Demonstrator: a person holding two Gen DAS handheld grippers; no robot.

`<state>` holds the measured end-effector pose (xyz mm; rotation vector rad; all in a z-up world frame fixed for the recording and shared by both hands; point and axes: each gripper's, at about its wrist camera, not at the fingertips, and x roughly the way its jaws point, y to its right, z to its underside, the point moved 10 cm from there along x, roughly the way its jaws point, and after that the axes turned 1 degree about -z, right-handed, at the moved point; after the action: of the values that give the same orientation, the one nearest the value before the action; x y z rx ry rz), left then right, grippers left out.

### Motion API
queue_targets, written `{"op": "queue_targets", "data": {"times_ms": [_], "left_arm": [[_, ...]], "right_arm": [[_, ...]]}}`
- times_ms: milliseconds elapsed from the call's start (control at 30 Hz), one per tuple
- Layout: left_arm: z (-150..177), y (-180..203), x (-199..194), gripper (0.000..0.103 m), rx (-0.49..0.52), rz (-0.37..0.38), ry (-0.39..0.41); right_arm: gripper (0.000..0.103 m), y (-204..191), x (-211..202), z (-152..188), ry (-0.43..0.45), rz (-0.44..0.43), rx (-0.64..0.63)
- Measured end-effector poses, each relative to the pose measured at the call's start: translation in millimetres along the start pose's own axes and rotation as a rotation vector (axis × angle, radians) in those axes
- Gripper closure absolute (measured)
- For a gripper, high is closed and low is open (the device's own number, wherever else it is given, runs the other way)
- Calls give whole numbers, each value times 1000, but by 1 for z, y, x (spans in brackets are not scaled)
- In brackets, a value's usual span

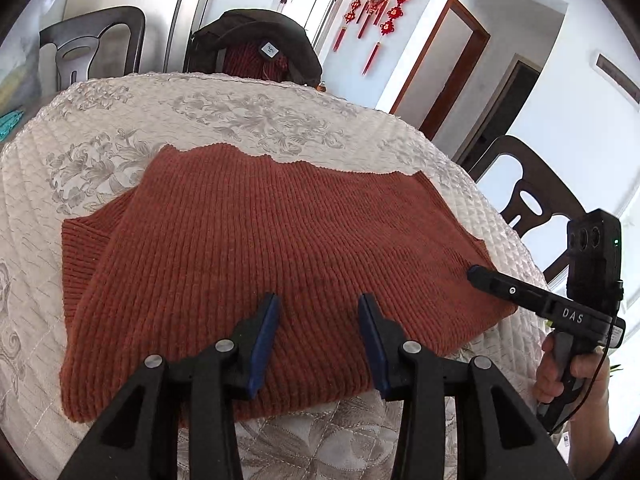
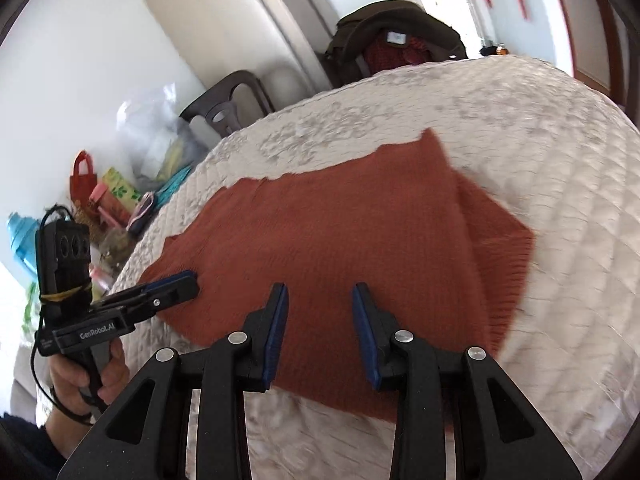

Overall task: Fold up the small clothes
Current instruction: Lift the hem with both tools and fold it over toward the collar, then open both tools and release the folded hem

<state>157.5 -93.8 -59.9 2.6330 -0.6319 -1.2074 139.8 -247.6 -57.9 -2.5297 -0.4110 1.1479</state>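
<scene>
Rust knit sweater point(image 1: 280, 248) lies flat on quilted counter point(image 1: 240, 120), filling centre of left wrist view; in right wrist view it runs from lower centre up toward upper right. Long axis approx left-right across left wrist frame, wavy far edge at top, near edge at bottom just above the finger bases. A folded-in flap shows at frame left in left view, another at frame right in right view point(image 2: 500, 248), so garment looks partly folded already (judgement). Left hand-held gripper point(image 1: 319, 304): jaws apart, nothing between, blue pads over near-centre of sweater; contact w/ fabric can't be confirmed. Right hand-held gripper point(image 2: 319, 294): jaws likewise spread, nothing held, over the near part of the sweater. Each shows in the other's cam: right one enters at lower right of left view, tip over the sweater's right edge; left one at frame left of right view, tip at the sweater's left edge. So both abt equally near, one per end, sweater lying straight ahead of both. Next fold likely turns on near edge vs far edge. Hidden: near hem under the fingers. Right view motion-blurred, knit detail soft. Chair w/ dark coat point(image 1: 256, 44) beyond counter.
</scene>
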Motion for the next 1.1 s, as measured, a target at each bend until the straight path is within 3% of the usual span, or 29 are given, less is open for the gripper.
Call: {"op": "queue_targets", "data": {"times_ms": [133,333,567,667,700,833,967,1100], "left_arm": [[2,-1,-2,59,-7,4,2],[2,-2,-6,59,-7,-10,2],[-3,-38,-34,59,-40,-131,64],[5,-60,-34,60,-78,-173,42],[8,-61,-34,60,-79,-166,44],[8,-60,-35,60,-73,-174,51],[6,-49,-35,60,-44,-228,43],[8,-11,-28,59,32,-181,26]], "right_arm": [[72,20,-19,6,35,-39,101],[74,22,-26,10,39,-33,123],[73,15,-40,4,64,41,55],[74,33,-37,9,45,101,65],[81,39,-35,12,36,101,88],[87,44,-38,12,41,93,109],[87,22,-39,8,38,101,42],[86,-15,-28,10,18,45,-50]]}}
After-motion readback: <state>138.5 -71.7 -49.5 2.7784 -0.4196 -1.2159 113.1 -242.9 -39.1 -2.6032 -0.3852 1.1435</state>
